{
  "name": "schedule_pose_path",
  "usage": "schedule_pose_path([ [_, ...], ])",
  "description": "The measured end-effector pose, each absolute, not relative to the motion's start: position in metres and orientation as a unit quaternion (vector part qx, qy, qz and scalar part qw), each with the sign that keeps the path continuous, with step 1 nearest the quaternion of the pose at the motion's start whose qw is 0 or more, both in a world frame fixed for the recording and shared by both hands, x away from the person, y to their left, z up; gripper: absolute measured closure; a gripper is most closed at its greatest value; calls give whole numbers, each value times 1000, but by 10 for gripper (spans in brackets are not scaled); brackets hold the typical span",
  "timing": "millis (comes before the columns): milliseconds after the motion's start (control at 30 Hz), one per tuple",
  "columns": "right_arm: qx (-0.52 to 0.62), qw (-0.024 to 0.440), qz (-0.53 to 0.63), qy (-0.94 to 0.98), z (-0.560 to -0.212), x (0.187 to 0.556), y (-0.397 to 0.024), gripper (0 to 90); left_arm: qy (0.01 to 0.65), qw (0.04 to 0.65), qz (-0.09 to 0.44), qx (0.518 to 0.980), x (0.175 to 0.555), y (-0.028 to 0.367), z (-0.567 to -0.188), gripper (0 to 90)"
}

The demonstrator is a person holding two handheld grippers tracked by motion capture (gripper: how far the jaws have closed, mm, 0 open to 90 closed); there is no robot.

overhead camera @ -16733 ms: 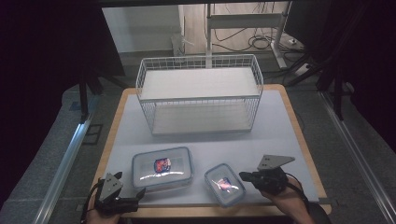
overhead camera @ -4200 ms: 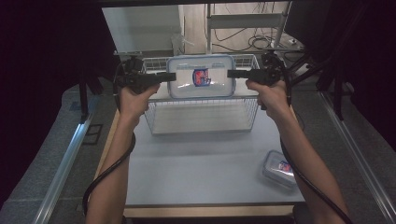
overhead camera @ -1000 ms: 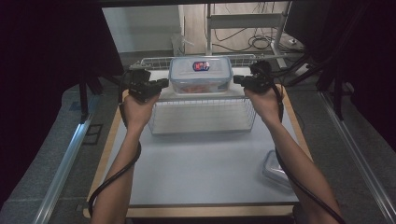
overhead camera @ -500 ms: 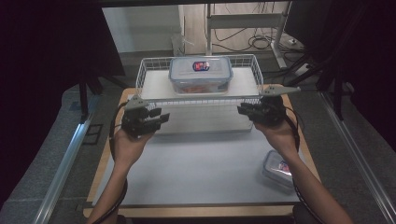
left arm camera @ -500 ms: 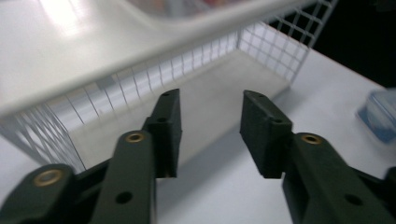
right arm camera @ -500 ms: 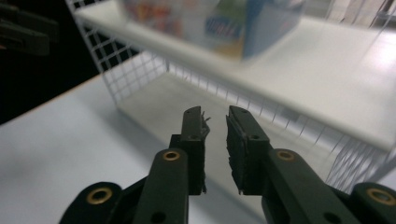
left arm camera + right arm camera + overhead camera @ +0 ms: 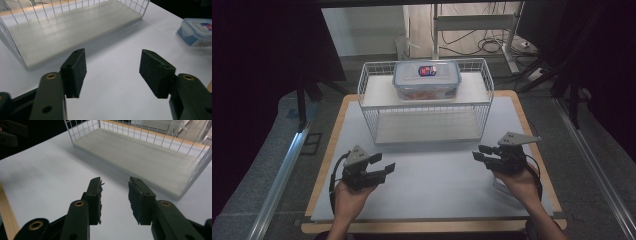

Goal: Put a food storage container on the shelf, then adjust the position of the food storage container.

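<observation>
Hovering low over the table (image 7: 432, 195), left gripper (image 7: 383, 169) and right gripper (image 7: 478, 153) both empty, jaws just opening, freed for the small container (image 7: 196, 32), probably sitting beside the right hand; large container (image 7: 427, 80) resting atop the wire rack (image 7: 372, 107).

White wire rack (image 7: 424, 102) — coated metal; clear glossy plastic box (image 7: 427, 80); matt tabletop (image 7: 432, 185), wooden edge.

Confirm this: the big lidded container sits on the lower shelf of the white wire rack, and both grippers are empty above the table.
Not quite. The big lidded container sits on the top shelf of the white wire rack, as the high view shows. The left gripper and right gripper are indeed empty.
</observation>
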State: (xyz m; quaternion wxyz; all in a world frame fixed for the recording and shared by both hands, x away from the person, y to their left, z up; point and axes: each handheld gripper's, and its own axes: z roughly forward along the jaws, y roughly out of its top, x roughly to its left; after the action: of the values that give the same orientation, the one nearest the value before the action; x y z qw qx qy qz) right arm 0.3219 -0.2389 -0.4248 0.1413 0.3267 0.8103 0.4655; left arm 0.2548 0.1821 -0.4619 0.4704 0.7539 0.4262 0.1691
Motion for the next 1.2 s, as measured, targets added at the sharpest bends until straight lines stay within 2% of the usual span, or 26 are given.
schedule_pose_path([
  [300,326,145,437,826,-458,304,-245,469,416,431,209,773,225,177,-487,206],
  [433,333,142,425,830,-469,300,-247,387,415,424,207,778,226,175,-496,117],
  [567,325,157,401,842,-478,301,-243,321,405,403,208,794,228,169,-505,36],
  [700,323,160,377,853,-486,303,-240,266,397,377,210,810,229,163,-510,9],
  [1200,331,165,368,853,-488,304,-242,249,394,387,218,804,228,164,-511,8],
])
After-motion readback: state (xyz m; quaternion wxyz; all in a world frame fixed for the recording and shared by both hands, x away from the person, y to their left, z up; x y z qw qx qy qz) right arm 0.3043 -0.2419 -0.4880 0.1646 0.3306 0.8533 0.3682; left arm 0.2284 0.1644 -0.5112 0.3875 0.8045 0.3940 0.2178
